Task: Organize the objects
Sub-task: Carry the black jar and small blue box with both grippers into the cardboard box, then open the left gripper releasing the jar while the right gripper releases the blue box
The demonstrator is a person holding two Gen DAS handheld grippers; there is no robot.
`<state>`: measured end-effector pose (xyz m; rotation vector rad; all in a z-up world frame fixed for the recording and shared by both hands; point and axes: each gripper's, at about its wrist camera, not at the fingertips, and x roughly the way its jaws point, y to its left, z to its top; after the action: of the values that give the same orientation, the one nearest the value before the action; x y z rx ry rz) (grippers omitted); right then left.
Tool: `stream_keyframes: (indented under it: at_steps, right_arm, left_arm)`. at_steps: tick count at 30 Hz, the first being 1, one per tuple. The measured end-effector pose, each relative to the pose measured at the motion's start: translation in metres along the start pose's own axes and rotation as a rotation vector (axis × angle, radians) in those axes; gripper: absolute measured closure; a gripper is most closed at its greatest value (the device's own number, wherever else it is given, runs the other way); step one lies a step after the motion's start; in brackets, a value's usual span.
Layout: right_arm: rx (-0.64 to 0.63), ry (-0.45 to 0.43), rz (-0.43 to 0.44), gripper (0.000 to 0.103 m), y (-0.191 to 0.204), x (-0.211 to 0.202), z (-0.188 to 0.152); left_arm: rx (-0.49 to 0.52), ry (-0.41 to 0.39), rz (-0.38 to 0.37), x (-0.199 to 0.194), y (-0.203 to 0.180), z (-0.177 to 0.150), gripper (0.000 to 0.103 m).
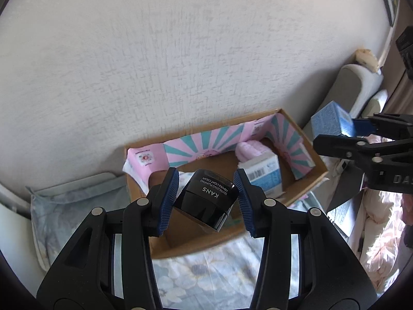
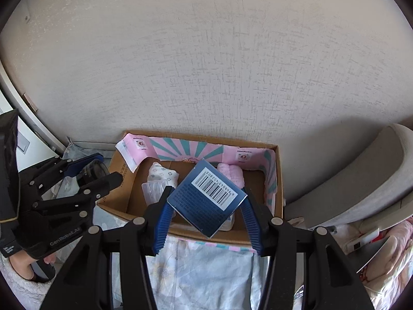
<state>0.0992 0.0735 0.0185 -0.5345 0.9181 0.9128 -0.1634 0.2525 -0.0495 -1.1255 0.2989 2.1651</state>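
My left gripper (image 1: 206, 178) is shut on a black KANS cream jar (image 1: 206, 201), tilted, over the near left part of an open cardboard box (image 1: 318, 160) lined with pink and teal paper. From the right wrist view the same left gripper (image 2: 103, 171) and jar (image 2: 90, 173) show just left of the cardboard box (image 2: 280, 180). My right gripper (image 2: 206, 193) is shut on a blue carton with a barcode (image 2: 206, 199), above the box's near edge. In the left wrist view the right gripper (image 1: 335, 133) holds the blue carton (image 1: 327, 121) at the box's right end.
Inside the box lie a pink fluffy item (image 2: 232, 174), a white flowered pouch (image 2: 162, 173), a clear plastic case (image 2: 153, 190) and a white and blue carton (image 1: 265, 178). The box sits on a flowered sheet (image 2: 206, 271) against a wall. A grey chair (image 2: 361, 180) stands at the right.
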Motion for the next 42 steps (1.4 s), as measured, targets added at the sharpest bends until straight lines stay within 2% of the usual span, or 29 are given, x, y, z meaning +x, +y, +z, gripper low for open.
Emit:
stream_keyframes:
  at_steps: [4,8,16,26,34,35,36,37,38,39,42]
  right_arm:
    - [0.005,0.036,-0.005,0.056,-0.008,0.022,0.014]
    - [0.001,0.085,-0.014,0.056,-0.016,0.047,0.024]
    - [0.011,0.189,-0.016,0.056,-0.030,0.095,0.023]
    - [0.020,0.245,-0.021,0.056,-0.045,0.116,0.014]
    - [0.045,0.235,-0.028,0.055,-0.054,0.120,0.021]
    - [0.053,0.239,-0.032,0.052,-0.053,0.121,0.025]
    - [0.060,0.245,-0.024,0.039,-0.054,0.121,0.026]
    - [0.066,0.247,-0.015,0.029,-0.054,0.121,0.027]
    - [0.068,0.245,-0.006,0.004,-0.054,0.121,0.027]
    - [0.066,0.246,-0.001,0.000,-0.054,0.121,0.027]
    - [0.056,0.245,-0.014,0.000,-0.053,0.121,0.026]
  left_arm:
    - [0.000,0.074,-0.009,0.032,0.006,0.011,0.062]
    - [0.005,0.147,0.016,0.063,0.010,0.019,0.062]
    - [0.020,0.256,0.053,0.110,0.004,0.015,0.062]
    - [0.005,0.307,0.065,0.131,0.002,0.003,0.062]
    - [0.027,0.295,0.079,0.130,-0.005,0.005,0.061]
    - [0.034,0.294,0.081,0.129,-0.007,0.006,0.060]
    - [0.042,0.294,0.082,0.127,-0.010,0.006,0.051]
    - [0.055,0.292,0.069,0.125,-0.014,0.006,0.015]
    - [0.065,0.282,0.060,0.122,-0.017,0.006,0.002]
    - [0.074,0.267,0.055,0.120,-0.019,0.005,0.000]
    - [0.085,0.263,0.042,0.118,-0.024,0.003,0.000]
